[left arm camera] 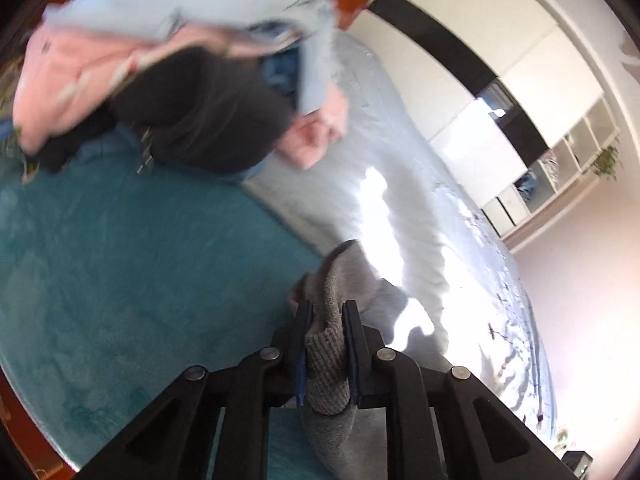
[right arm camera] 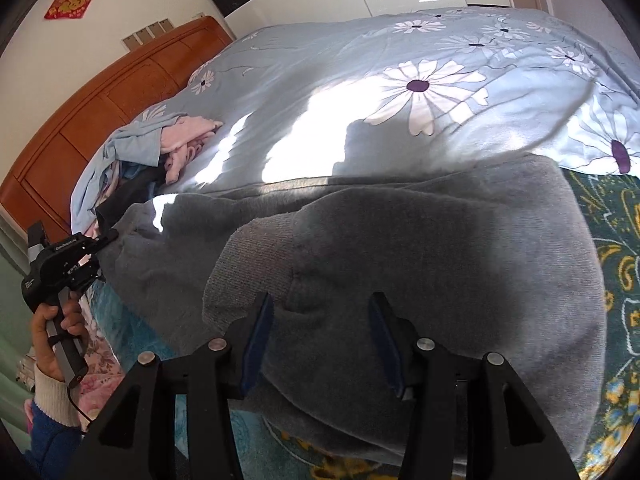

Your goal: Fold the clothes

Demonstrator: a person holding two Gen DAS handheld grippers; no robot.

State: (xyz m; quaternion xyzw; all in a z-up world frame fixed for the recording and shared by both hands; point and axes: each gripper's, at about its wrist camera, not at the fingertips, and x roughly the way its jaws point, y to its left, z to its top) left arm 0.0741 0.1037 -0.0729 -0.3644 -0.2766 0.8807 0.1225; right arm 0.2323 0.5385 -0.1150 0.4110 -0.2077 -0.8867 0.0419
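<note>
A grey knit sweater (right arm camera: 400,240) lies spread on the bed in the right wrist view. My left gripper (left arm camera: 326,320) is shut on a ribbed cuff of the grey sweater (left arm camera: 332,344) and holds it over the teal blanket. The left gripper also shows in the right wrist view (right arm camera: 106,238) at the sweater's far left edge, held by a hand. My right gripper (right arm camera: 320,312) is open, its fingers straddling the sweater's near ribbed edge without pinching it.
A pile of unfolded clothes (left arm camera: 180,80), pink, black and light blue, lies near the orange wooden headboard (right arm camera: 100,100). A floral blue duvet (right arm camera: 420,80) covers the bed behind the sweater. A teal blanket (left arm camera: 120,260) lies under it.
</note>
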